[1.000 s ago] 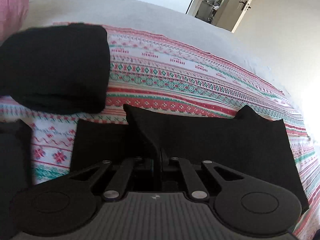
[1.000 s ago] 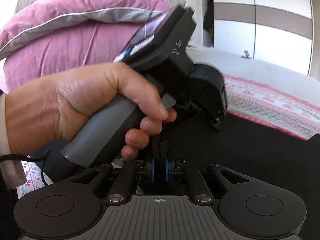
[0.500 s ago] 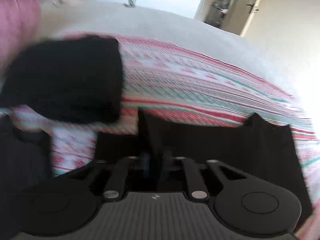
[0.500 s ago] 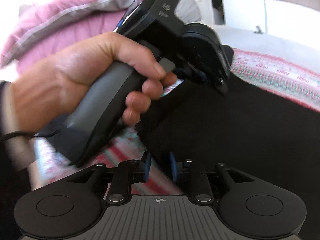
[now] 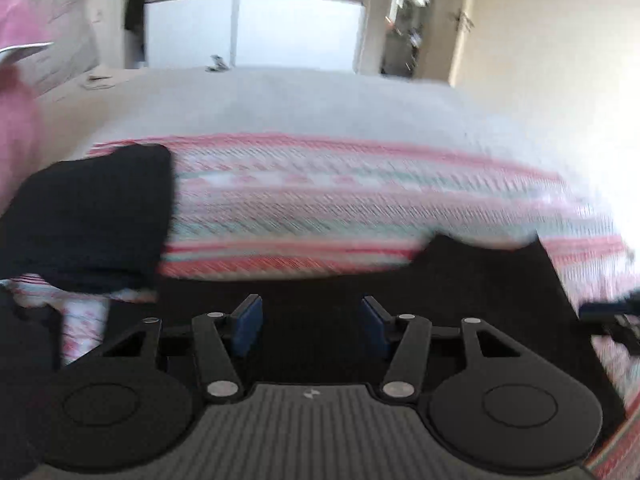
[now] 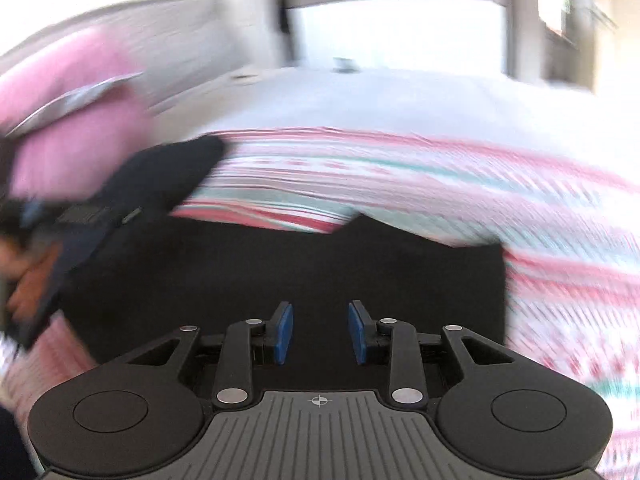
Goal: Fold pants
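Observation:
The black pants (image 5: 460, 280) lie folded flat on the patterned red, white and green blanket (image 5: 360, 200); they also show in the right wrist view (image 6: 300, 264). My left gripper (image 5: 310, 326) is open and empty above their near edge. My right gripper (image 6: 320, 332) is open and empty above the same pants. The left hand and its gripper body (image 6: 44, 264) appear blurred at the left of the right wrist view. The right gripper's tip (image 5: 612, 316) shows at the right edge of the left wrist view.
A second folded black garment (image 5: 88, 216) lies on the blanket at the left, also in the right wrist view (image 6: 160, 184). A pink pillow (image 6: 68, 120) sits behind it. The white bedsheet (image 5: 280, 104) stretches toward a wardrobe and a doorway.
Both grippers have opened and let go of the black pants, which now lie flat. Both cameras have pulled back and up; the views are blurred by motion.

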Demonstrator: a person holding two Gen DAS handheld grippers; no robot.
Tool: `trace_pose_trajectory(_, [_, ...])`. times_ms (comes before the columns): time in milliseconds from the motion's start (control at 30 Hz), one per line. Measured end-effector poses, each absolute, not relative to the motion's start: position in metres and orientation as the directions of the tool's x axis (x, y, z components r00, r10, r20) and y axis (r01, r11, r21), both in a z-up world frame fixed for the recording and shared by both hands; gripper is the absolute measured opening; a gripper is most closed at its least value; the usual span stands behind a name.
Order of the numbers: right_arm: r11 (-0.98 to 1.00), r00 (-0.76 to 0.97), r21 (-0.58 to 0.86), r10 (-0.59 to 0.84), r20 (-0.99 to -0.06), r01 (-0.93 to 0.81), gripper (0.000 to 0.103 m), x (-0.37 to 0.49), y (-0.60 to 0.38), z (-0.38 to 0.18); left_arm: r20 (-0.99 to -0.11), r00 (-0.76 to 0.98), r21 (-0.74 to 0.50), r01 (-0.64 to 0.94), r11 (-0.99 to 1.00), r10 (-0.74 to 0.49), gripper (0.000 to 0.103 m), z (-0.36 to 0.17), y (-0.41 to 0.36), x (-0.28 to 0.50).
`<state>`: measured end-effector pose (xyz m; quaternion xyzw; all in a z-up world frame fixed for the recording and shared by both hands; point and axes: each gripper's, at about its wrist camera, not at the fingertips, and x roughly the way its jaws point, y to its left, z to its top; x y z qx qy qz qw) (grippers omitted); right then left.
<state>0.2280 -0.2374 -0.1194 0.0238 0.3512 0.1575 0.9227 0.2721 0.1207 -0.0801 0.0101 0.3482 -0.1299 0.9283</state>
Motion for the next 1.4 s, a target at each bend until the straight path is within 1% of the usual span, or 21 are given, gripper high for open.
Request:
trace_pose_trajectory(33, [0.957, 0.68, 0.167, 0.285, -0.675, -0.235, 0.032, 0.232, -0.246, -0.131, -0.664, 0.71, -0.065, 0.257, 0.964, -0.234, 0.054, -0.087, 0.107, 0.269])
trace_pose_trajectory(100, [0.973, 0.625, 0.132, 0.224, -0.748, -0.191, 0.032, 0.239, -0.251, -0.147, -0.699, 0.669, -0.073, 0.282, 0.957, -0.251, 0.054, -0.101, 0.085, 0.262])
trace_pose_trajectory(200, [0.974, 0.614, 0.052, 0.18, -0.769, -0.221, 0.031, 0.237, -0.253, -0.156, -0.725, 0.635, -0.047, 0.341, 0.939, -0.267, 0.054, -0.113, 0.056, 0.25])
trace_pose_trajectory(267, [0.975, 0.585, 0.071, 0.184, -0.79, -0.211, 0.031, 0.235, -0.264, -0.16, -0.752, 0.613, -0.01, 0.358, 0.933, -0.244, 0.054, -0.122, 0.043, 0.243])
trace_pose_trajectory(333, [0.969, 0.573, 0.055, 0.187, -0.798, -0.239, 0.031, 0.224, -0.265, -0.163, -0.782, 0.58, -0.006, 0.359, 0.933, -0.228, 0.055, -0.133, 0.043, 0.239])
trace_pose_trajectory(467, [0.955, 0.557, 0.049, 0.211, -0.803, -0.291, 0.031, 0.195, -0.264, -0.166, -0.777, 0.595, 0.048, 0.381, 0.923, -0.205, 0.059, -0.137, 0.045, 0.225])
trace_pose_trajectory(533, [0.954, 0.549, 0.059, 0.22, -0.806, -0.295, 0.031, 0.183, -0.271, -0.164, -0.78, 0.591, 0.038, 0.371, 0.928, -0.204, 0.06, -0.137, 0.047, 0.226])
trace_pose_trajectory(733, [0.947, 0.519, 0.136, 0.276, -0.809, -0.292, 0.031, 0.161, -0.291, -0.164, -0.785, 0.592, 0.045, 0.347, 0.937, -0.182, 0.06, -0.13, 0.041, 0.226])
trace_pose_trajectory(833, [0.942, 0.519, 0.189, 0.313, -0.795, -0.279, 0.03, 0.156, -0.306, -0.155, -0.775, 0.593, 0.003, 0.352, 0.936, -0.22, 0.059, -0.123, 0.027, 0.228])
trace_pose_trajectory(933, [0.947, 0.566, 0.257, 0.321, -0.759, -0.192, 0.031, 0.156, -0.333, -0.145, -0.746, 0.614, -0.01, 0.378, 0.926, -0.259, 0.059, -0.112, 0.005, 0.23])
trace_pose_trajectory(1000, [0.948, 0.581, 0.294, 0.31, -0.753, -0.124, 0.032, 0.161, -0.349, -0.146, -0.726, 0.62, -0.02, 0.411, 0.911, -0.296, 0.059, -0.106, -0.013, 0.23])
trace_pose_trajectory(1100, [0.944, 0.562, 0.323, 0.3, -0.771, -0.062, 0.032, 0.17, -0.355, -0.155, -0.703, 0.612, -0.053, 0.463, 0.885, -0.362, 0.059, -0.102, -0.046, 0.239])
trace_pose_trajectory(1200, [0.94, 0.556, 0.342, 0.29, -0.779, -0.011, 0.032, 0.174, -0.353, -0.16, -0.696, 0.594, -0.071, 0.501, 0.862, -0.403, 0.052, -0.101, -0.085, 0.253])
trace_pose_trajectory(1300, [0.904, 0.549, 0.426, 0.336, -0.766, 0.04, 0.032, 0.18, -0.361, -0.166, -0.698, 0.577, -0.052, 0.551, 0.833, -0.425, 0.052, -0.098, -0.138, 0.273])
trace_pose_trajectory(1400, [0.892, 0.531, 0.451, 0.362, -0.766, 0.042, 0.032, 0.18, -0.36, -0.168, -0.699, 0.548, -0.071, 0.586, 0.807, -0.46, 0.052, -0.1, -0.182, 0.298])
